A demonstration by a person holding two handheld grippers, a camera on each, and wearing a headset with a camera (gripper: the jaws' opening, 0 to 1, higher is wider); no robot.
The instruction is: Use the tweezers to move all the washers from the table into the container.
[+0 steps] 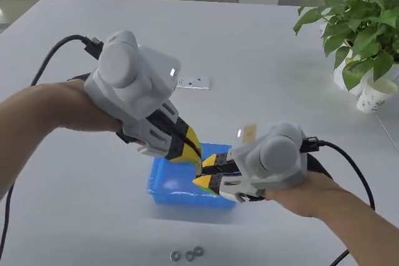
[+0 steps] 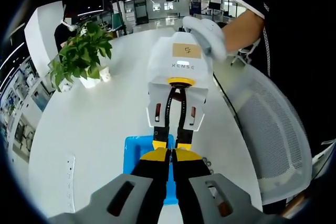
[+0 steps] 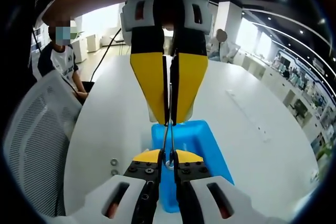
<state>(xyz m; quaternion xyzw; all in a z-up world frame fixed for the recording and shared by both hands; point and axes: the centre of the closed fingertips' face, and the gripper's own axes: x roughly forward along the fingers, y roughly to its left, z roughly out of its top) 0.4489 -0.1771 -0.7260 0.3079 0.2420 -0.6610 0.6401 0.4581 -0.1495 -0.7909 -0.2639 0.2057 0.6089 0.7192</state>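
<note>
The left gripper (image 1: 191, 148) and the right gripper (image 1: 206, 174) meet tip to tip over the blue container (image 1: 163, 184), which sits on the white table (image 1: 262, 54). In the right gripper view the left gripper's yellow jaws are clenched on the upper part of the thin metal tweezers (image 3: 169, 127). The right gripper's own jaws are pinched in on the tweezers' lower ends above the container. Three washers (image 1: 189, 255) lie together on the table, just near of the container. A potted plant (image 1: 358, 23) stands at the far right.

Three washers (image 1: 189, 255) on table (image 1: 262, 60), one container (image 1: 167, 185)
</note>
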